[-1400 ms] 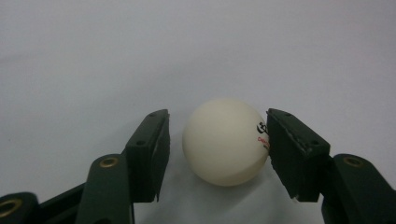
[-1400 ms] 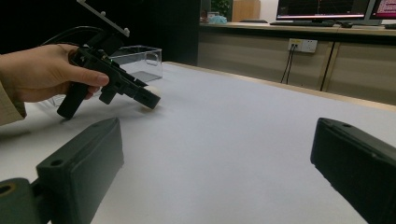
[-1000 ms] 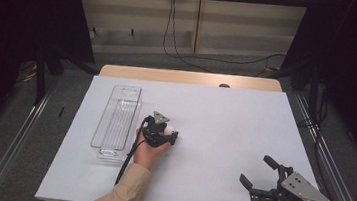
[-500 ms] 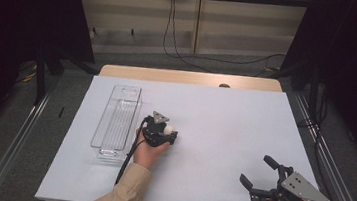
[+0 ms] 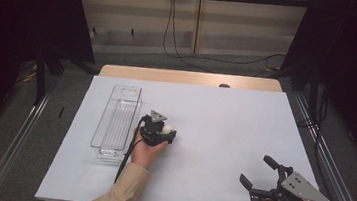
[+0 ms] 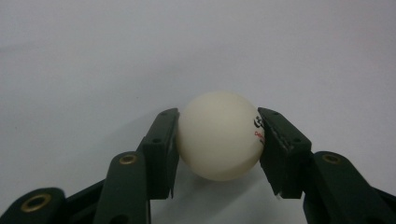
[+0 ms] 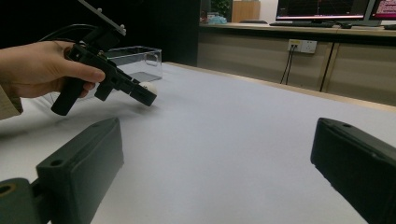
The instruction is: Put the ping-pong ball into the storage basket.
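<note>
At the lower right of the high view, the right claw (image 5: pixel 257 179) rested low over the white table (image 5: pixel 244 122), its jaws spread wide with nothing between them. Further up, left of centre, the left claw (image 5: pixel 167 131) was clamped on a white ball (image 6: pixel 219 135), one jaw pressed to each side. The ball appeared to sit at or just above the table. Just left of that claw lay a clear bin (image 5: pixel 116 120), long axis running up the frame, apparently empty, and nearer the left hand (image 5: pixel 147 151).
</note>
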The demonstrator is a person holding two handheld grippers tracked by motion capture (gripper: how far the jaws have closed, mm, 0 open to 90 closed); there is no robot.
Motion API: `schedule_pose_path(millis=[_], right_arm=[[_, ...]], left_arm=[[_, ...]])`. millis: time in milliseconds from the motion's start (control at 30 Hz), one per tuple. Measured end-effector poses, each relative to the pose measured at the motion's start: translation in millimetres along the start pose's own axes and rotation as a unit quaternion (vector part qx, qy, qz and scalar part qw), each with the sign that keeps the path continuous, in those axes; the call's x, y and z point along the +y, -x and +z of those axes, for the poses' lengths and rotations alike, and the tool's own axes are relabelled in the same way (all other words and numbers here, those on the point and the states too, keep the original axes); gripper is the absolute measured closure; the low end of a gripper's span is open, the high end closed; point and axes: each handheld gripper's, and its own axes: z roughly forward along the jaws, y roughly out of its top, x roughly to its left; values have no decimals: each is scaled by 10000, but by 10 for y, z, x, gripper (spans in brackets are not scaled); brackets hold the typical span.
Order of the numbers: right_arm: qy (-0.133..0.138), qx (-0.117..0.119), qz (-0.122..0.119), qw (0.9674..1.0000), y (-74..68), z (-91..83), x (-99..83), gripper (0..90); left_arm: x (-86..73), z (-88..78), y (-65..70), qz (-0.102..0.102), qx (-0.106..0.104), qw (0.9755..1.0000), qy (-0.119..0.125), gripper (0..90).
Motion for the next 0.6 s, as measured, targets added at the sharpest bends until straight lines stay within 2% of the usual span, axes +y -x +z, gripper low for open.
schedule_pose_path(millis=[133, 233, 300, 333, 400, 600], right_arm=[[1, 0, 0, 10000, 1, 0, 0, 19], [-3, 1, 2, 10000, 0, 1, -1, 18], [-2, 2, 0, 10000, 0, 1, -1, 18], [3, -6, 10, 10000, -1, 3, 0, 18], [4, -10, 17, 10000, -2, 6, -1, 18], [-5, 1, 7, 10000, -4, 8, -4, 18]], left_arm=[[5, -16, -5, -67, -47, 10000, 21, 510], [9, -39, -22, -27, -41, 10000, -15, 510], [13, -53, -22, -46, 32, 10000, -8, 510], [14, -58, -17, -117, 7, 9999, 34, 510], [17, -75, -28, -74, -65, 10000, 8, 510], [27, -117, -33, -72, -16, 10000, 16, 510]])
